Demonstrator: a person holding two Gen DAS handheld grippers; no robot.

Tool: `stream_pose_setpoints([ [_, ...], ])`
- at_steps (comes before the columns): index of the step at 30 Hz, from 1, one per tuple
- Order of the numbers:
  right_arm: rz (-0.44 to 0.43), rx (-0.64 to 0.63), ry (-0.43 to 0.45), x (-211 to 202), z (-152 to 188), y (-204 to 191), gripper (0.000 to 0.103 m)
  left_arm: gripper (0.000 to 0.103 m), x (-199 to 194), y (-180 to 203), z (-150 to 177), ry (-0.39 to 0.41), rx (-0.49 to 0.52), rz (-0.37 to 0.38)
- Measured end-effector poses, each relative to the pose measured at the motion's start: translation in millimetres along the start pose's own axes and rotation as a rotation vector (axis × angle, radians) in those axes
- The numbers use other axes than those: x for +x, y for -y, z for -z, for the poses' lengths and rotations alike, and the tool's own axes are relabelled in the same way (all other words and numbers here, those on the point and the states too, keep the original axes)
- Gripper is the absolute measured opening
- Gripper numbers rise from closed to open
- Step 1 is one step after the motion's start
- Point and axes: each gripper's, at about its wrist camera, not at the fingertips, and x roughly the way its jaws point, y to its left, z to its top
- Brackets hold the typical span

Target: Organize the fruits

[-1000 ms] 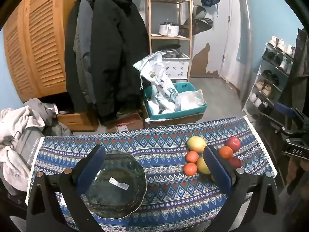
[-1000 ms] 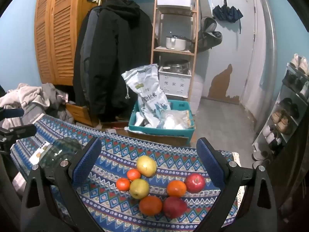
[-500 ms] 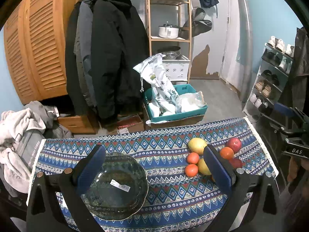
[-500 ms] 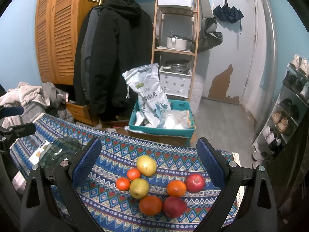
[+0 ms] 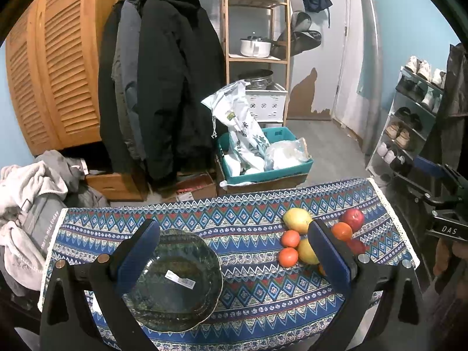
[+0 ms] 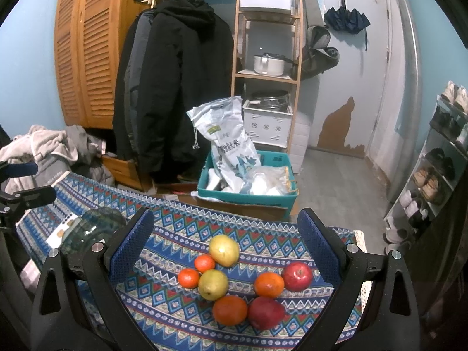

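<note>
Several fruits lie in a cluster on the patterned cloth: two yellow pears (image 6: pixel 224 250) (image 6: pixel 213 284), small tangerines (image 6: pixel 188 278), oranges (image 6: pixel 229 310), and red apples (image 6: pixel 297 276). My right gripper (image 6: pixel 225 247) is open and empty, hovering above the cluster. A dark glass bowl (image 5: pixel 175 280) with a sticker sits empty on the left of the cloth. My left gripper (image 5: pixel 234 251) is open and empty, above the bowl's right side. The fruits (image 5: pixel 297 220) show to its right, partly hidden by its right finger. The bowl (image 6: pixel 93 225) also shows at left in the right wrist view.
The table is covered by a blue patterned cloth (image 5: pixel 248 219). Beyond its far edge are a teal crate (image 5: pixel 263 163) with bags, hanging coats (image 5: pixel 163 87), a wooden shelf (image 5: pixel 257 44), clothes at left (image 5: pixel 29 193) and a shoe rack (image 5: pixel 409 122) at right.
Both views have shifted only slightly; the left gripper has drifted a little. Fruits and bowl have not moved. Both grippers stay open.
</note>
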Motion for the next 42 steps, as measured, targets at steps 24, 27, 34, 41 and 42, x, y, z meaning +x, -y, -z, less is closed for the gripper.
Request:
stream_pose_setpoints([
  [24, -0.003, 0.002, 0.001, -1.2, -1.3, 0.6, 0.097, 0.102, -4.1, -2.3, -3.0, 0.007, -0.012, 0.012],
  [27, -0.002, 0.003, 0.001, -1.2, -0.9, 0.3, 0.097, 0.102, -3.6, -2.9, -1.8, 0.009, -0.017, 0.014],
  [34, -0.002, 0.003, 0.000, -1.0, -0.4, 0.4, 0.097, 0.102, -4.0, -2.1, -1.2, 0.013, -0.016, 0.016],
  [41, -0.002, 0.003, 0.000, -0.9, -0.1, 1.1, 0.097, 0.102, -4.4, -1.9, -0.9, 0.012, -0.022, 0.020],
  [42, -0.002, 0.002, 0.001, -1.5, -0.1, 0.4, 0.097, 0.102, -4.4, -1.7, -0.5, 0.011, -0.022, 0.021],
])
